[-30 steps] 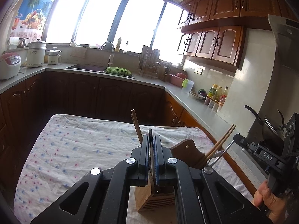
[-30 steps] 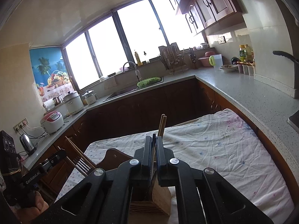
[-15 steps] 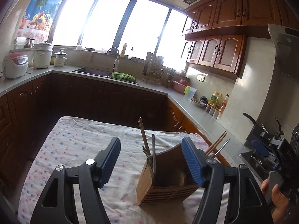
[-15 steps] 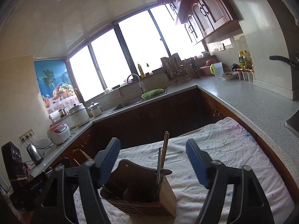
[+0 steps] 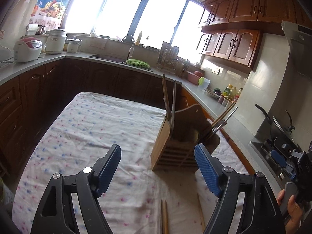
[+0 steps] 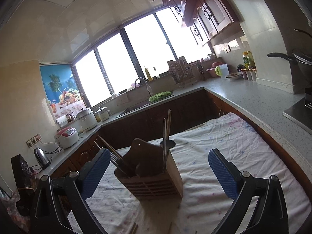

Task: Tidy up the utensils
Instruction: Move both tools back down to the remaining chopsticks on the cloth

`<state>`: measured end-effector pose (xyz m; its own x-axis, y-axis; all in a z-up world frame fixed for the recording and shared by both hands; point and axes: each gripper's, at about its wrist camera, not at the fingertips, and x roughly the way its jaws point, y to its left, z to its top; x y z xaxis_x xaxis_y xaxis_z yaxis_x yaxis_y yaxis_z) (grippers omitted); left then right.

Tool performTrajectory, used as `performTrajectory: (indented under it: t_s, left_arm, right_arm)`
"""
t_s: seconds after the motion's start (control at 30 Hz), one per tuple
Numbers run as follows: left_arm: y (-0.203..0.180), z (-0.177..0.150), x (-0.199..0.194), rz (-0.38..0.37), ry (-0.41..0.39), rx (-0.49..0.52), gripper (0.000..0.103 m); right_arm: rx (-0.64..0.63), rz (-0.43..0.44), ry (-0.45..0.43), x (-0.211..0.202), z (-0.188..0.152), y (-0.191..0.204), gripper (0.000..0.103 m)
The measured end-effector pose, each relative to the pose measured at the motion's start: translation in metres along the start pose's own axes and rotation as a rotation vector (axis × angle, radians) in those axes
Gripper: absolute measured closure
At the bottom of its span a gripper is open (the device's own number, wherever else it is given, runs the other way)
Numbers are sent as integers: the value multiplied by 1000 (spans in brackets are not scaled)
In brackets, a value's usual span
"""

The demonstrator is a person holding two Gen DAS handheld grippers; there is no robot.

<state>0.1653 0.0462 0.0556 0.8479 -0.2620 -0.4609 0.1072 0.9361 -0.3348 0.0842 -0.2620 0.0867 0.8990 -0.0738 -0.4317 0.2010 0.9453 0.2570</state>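
Note:
A wooden utensil holder (image 5: 171,152) stands on the cloth-covered table (image 5: 93,128); it also shows in the right wrist view (image 6: 154,181). Chopsticks and a metal utensil (image 5: 172,99) stand upright in one compartment, and more chopsticks with a fork (image 5: 224,117) lean out of another. A wooden board (image 6: 144,154) sits in the holder. My left gripper (image 5: 158,171) is open and empty, just short of the holder. My right gripper (image 6: 156,173) is open and empty, with the holder between its fingers' line of sight. Loose chopsticks (image 5: 164,216) lie on the cloth near me.
Dark wooden cabinets and a grey counter (image 6: 243,97) wrap around the table. A sink with a green basket (image 5: 137,63) is at the back. Rice cookers (image 5: 28,48) stand on the left counter. A stove with a pan (image 5: 280,124) is at the right.
Both grippers opened, letting go of the utensils now standing in the holder, and drew back and up from it.

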Motion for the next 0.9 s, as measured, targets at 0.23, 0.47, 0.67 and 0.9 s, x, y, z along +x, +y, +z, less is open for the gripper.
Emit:
performTrajectory:
  t_s: [0.23,0.47,0.67,0.9]
  left_arm:
    - [7,-28,-10,15,79,-58,26]
    - [6,-45,-14,38,149,-48,26]
    - [1,-49,-13,50,184,-25,26]
    - [-8,-52,0,66,229,8,28]
  right_arm:
    - [2,-31,81,-17,-45,-9,1]
    - [21,-65,147,-25,-75,-19,2]
    - [6,-83,195,-25,-92,-21,2]
    - [-4,-101,229,-23,-101,-24,2]
